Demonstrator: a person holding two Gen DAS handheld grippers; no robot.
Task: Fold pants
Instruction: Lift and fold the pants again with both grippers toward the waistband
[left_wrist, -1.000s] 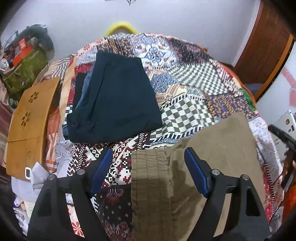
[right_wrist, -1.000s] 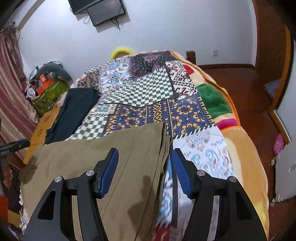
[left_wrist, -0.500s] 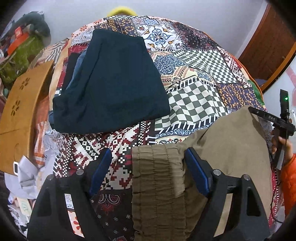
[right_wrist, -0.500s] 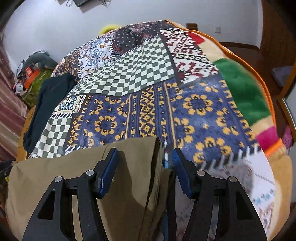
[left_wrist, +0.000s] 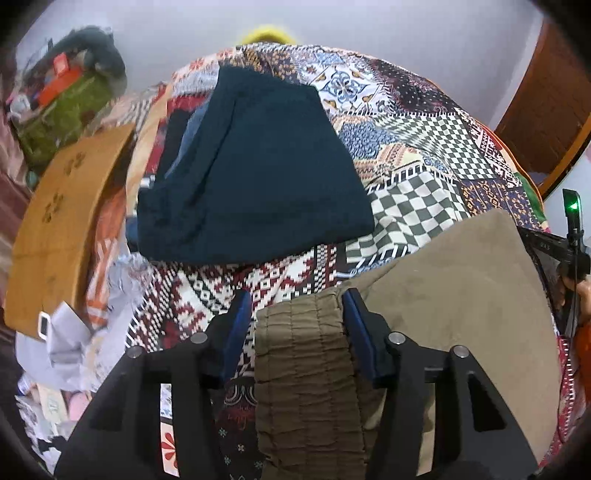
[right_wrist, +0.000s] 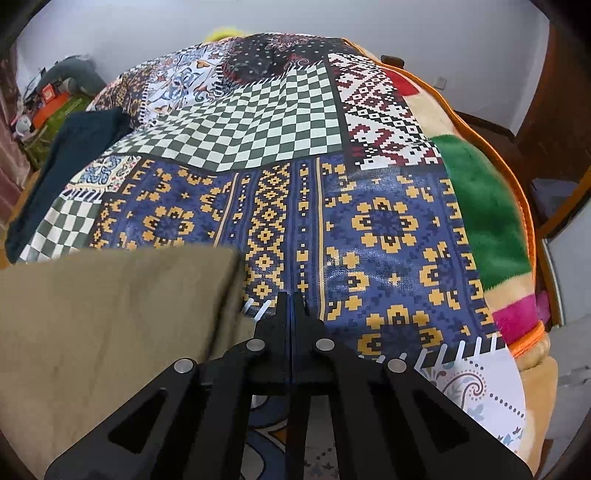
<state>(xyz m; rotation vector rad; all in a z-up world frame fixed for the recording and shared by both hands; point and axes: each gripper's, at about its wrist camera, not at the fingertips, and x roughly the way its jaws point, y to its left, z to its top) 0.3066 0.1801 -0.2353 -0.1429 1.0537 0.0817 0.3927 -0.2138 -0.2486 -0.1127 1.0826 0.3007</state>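
Olive-brown pants (left_wrist: 454, 295) lie across the near part of the patchwork blanket (left_wrist: 410, 206). Their gathered elastic waistband (left_wrist: 299, 343) sits between the blue pads of my left gripper (left_wrist: 297, 325). Its jaws are closing, each pad close beside a waistband edge, and the band is not squeezed. In the right wrist view my right gripper (right_wrist: 291, 299) is shut, low over the blue and yellow patch. The pants' leg end (right_wrist: 110, 314) lies just left of it, slightly blurred. No cloth shows between the tips.
A folded dark navy garment (left_wrist: 255, 177) lies farther back on the bed. A wooden lap table (left_wrist: 62, 221) and crumpled clutter (left_wrist: 74, 343) border the left side. A hand (left_wrist: 585, 291) shows at the right edge. The blanket's orange edge (right_wrist: 524, 206) drops toward the floor.
The right gripper's jaws have come together, and the pants' edge that sat between them now lies to their left. The left jaws have narrowed around the waistband.
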